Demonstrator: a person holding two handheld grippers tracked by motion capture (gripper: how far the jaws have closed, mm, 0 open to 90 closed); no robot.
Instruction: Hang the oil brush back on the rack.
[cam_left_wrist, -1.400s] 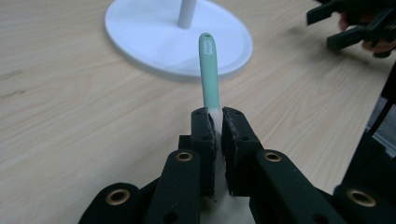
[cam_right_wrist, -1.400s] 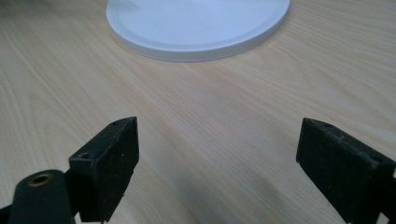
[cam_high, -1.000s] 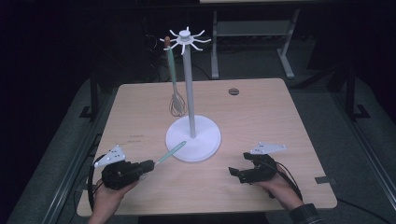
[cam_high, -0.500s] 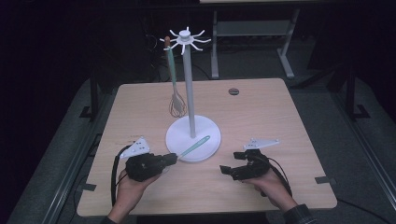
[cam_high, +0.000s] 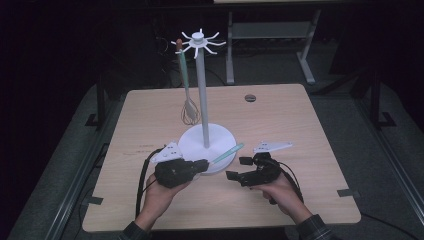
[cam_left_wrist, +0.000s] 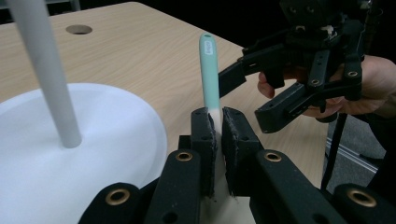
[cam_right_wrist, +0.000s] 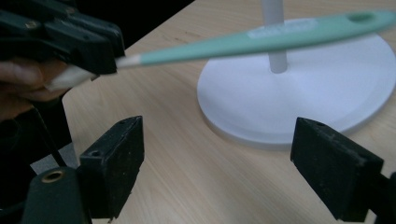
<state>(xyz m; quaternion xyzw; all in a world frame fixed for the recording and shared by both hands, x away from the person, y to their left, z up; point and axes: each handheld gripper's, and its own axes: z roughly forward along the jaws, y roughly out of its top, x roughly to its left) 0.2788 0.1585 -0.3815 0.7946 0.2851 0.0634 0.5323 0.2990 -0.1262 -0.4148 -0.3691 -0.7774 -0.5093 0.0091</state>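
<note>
Nearby, left hand-held gripper (cam_high: 203, 165) clamped on teal utensil (cam_high: 226, 153), right hand-held gripper (cam_high: 237, 168) apart, white stand (cam_high: 202, 100) behind.

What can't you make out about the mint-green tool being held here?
- Working end of the mint-green plastic-handled utensil: left gripper view, hidden between the black fingers.
- Print on its handle label: right gripper view, blurred.
- Top of the white rack pole: left gripper view, cut off by the edge.

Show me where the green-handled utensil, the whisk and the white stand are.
Green-handled utensil (cam_left_wrist: 208, 70): left gripper view, handle.
Whisk (cam_high: 189, 111): high view, wire head.
White stand (cam_high: 202, 95): high view, pole.
</note>
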